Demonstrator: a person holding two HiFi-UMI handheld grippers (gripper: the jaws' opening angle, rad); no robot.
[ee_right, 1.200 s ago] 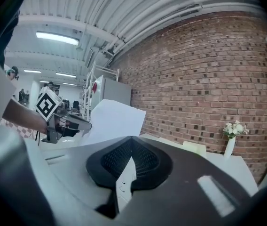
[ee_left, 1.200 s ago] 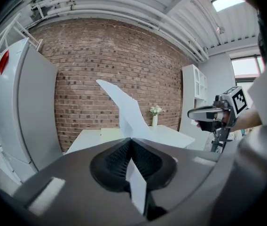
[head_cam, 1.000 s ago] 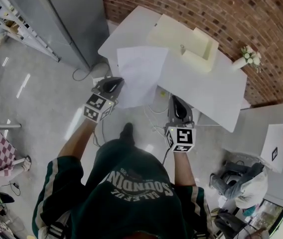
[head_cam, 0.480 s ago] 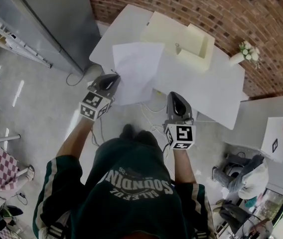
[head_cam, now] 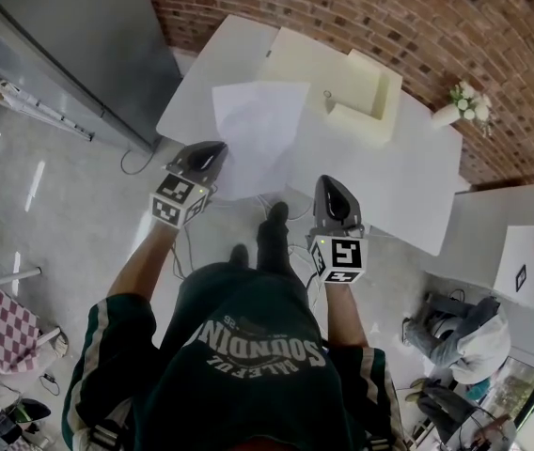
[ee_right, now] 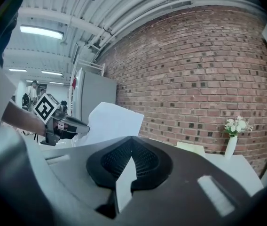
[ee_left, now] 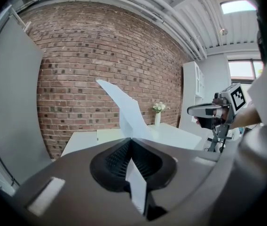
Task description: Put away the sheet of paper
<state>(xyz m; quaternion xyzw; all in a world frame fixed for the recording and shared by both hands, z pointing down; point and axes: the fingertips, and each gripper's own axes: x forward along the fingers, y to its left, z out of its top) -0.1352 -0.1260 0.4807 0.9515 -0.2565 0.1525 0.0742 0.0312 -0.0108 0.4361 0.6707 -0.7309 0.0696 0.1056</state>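
Note:
The white sheet of paper [head_cam: 258, 130] hangs in the air over the near left edge of the white table [head_cam: 408, 177]. My left gripper [head_cam: 216, 148] is shut on its near left edge. In the left gripper view the paper [ee_left: 126, 112] rises upright from the closed jaw tips of the left gripper [ee_left: 131, 139]. My right gripper [head_cam: 331, 182] hovers to the paper's right, in front of the table, shut with nothing in it. In the right gripper view its closed tips [ee_right: 131, 138] point at the brick wall, with the paper [ee_right: 114, 121] to the left.
A cream open box [head_cam: 356, 87] sits on the table's far side, and a vase of flowers [head_cam: 464, 109] stands at its right end. A grey cabinet [head_cam: 79, 36] and a ladder [head_cam: 23, 92] stand to the left. Cables [head_cam: 281, 209] lie on the floor under the table's edge.
The person has stepped forward, one foot now ahead beneath the table's edge. The left gripper still holds the paper; both grippers keep about the same places.

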